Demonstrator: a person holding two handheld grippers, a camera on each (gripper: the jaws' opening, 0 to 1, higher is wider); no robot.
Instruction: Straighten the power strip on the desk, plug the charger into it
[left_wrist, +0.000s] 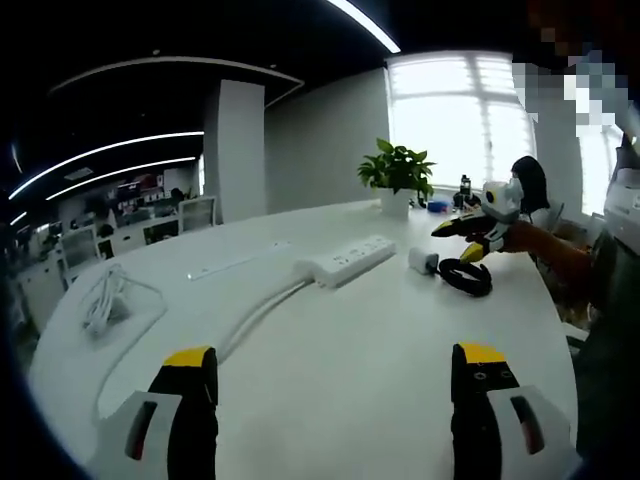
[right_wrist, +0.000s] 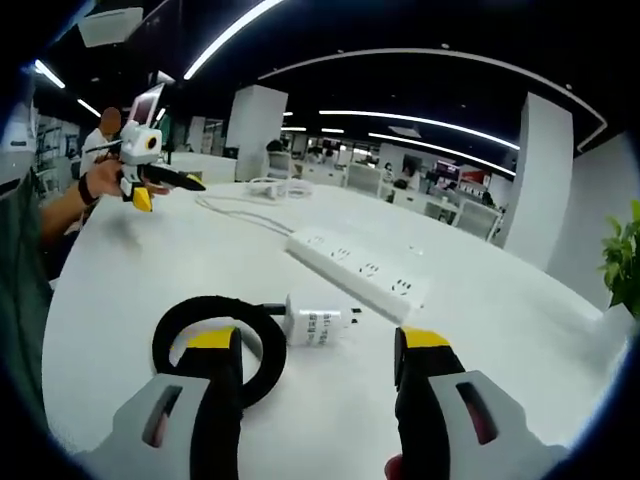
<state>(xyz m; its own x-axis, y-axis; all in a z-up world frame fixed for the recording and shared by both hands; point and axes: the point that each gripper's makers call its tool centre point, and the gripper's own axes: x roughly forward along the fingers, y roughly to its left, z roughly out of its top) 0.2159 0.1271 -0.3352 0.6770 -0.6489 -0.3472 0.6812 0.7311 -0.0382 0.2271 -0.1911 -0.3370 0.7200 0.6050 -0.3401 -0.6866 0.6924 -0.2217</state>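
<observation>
A white power strip (left_wrist: 345, 260) lies at a slant in the middle of the white desk (left_wrist: 350, 380), and its cord (left_wrist: 260, 310) curves off toward me. To its right sits the white charger (left_wrist: 422, 260) with a coiled black cable (left_wrist: 465, 276). My left gripper (left_wrist: 335, 365) is open, well short of the strip. In the right gripper view, my right gripper (right_wrist: 320, 345) is open just in front of the charger (right_wrist: 315, 325) and its coil (right_wrist: 180, 320), with the power strip (right_wrist: 360, 270) beyond them. Neither holds anything.
A potted plant (left_wrist: 397, 170) stands at the desk's far edge by the window. A bundle of white cable (left_wrist: 105, 300) lies at the left. A hand holds the other gripper (right_wrist: 145, 165) over the desk. Office desks and chairs fill the background.
</observation>
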